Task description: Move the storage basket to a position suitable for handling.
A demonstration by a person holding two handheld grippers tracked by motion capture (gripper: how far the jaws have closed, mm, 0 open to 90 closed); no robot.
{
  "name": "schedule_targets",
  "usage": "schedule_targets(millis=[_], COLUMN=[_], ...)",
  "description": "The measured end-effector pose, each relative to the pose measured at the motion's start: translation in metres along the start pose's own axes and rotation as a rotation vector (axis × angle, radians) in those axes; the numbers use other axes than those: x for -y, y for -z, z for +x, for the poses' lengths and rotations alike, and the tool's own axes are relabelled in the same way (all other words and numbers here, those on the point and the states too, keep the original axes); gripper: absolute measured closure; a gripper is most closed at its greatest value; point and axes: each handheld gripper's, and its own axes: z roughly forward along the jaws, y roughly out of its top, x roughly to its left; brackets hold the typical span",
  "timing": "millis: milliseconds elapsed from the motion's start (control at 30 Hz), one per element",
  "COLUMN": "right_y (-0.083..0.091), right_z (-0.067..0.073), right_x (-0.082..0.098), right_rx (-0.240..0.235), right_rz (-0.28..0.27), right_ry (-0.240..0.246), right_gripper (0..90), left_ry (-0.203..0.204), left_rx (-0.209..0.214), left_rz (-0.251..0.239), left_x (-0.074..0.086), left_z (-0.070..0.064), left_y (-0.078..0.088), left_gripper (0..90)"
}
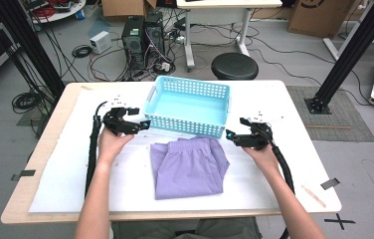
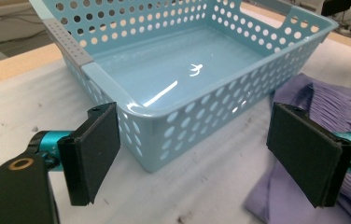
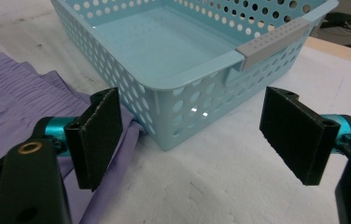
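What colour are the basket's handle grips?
Grey handle grips on the light-blue perforated plastic basket, clearest in right gripper view.

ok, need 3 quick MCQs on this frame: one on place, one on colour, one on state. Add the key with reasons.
1. Where does the folded purple garment lie relative to the basket?
A. inside it
B. on the table, on the person's side of it
C. beyond it

2. What colour is the basket?
A. light blue
B. red
C. white

3. How do the jaws of the left gripper and the right gripper stand?
A. both shut on the garment
B. one holds the basket handle
C. both open, nothing between them

Key: 1 B, the high view shows the garment touching the basket's near wall; 2 A, seen in all views; 3 C, both gripper views show wide gaps between bare pads.
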Motion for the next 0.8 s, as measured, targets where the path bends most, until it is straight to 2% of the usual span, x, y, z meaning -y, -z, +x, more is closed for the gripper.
schedule_targets(millis=[100,133,167,267,433,467,533,667,800], right_y=[-0.007,-0.007,-0.012,-0.015,-0.026,-0.026,-0.030,-0.033,-0.039], right_z=[0.001,0.001,0.003,0.004,0.005,0.005,0.004,0.005,0.007], right_x=[-0.001,-0.001,-0.001,-0.002,-0.002,-0.002,-0.002,-0.003,-0.007], right_rx=[-0.014,-0.014,-0.015,-0.016,-0.007,-0.007,-0.006,0.005,0.013], right_rz=[0.008,0.008,0.025,0.034,0.056,0.056,0.060,0.067,0.086], right_ry=[-0.009,-0.009,-0.009,-0.008,-0.013,-0.013,-0.020,-0.019,-0.008], right_gripper=[21.4,21.4,21.4,21.4,21.4,21.4,21.5,21.6,23.2], left_ry=[0.011,0.026,0.021,0.015,0.001,0.002,0.011,-0.003,0.003], left_rx=[-0.003,0.000,-0.008,-0.018,-0.024,-0.016,0.013,-0.006,-0.016], left_rz=[0.000,0.004,0.020,0.028,0.005,0.012,0.083,0.032,0.047], left_x=[0.003,0.005,0.009,0.011,0.010,0.010,0.003,0.000,0.004], left_z=[0.004,0.005,0.009,0.011,0.012,0.012,0.015,0.013,0.016], left_y=[-0.004,-0.007,-0.011,-0.014,-0.017,-0.018,-0.027,-0.031,-0.035], left_gripper=[17.4,17.4,17.4,17.4,17.4,17.4,17.4,17.4,17.4])
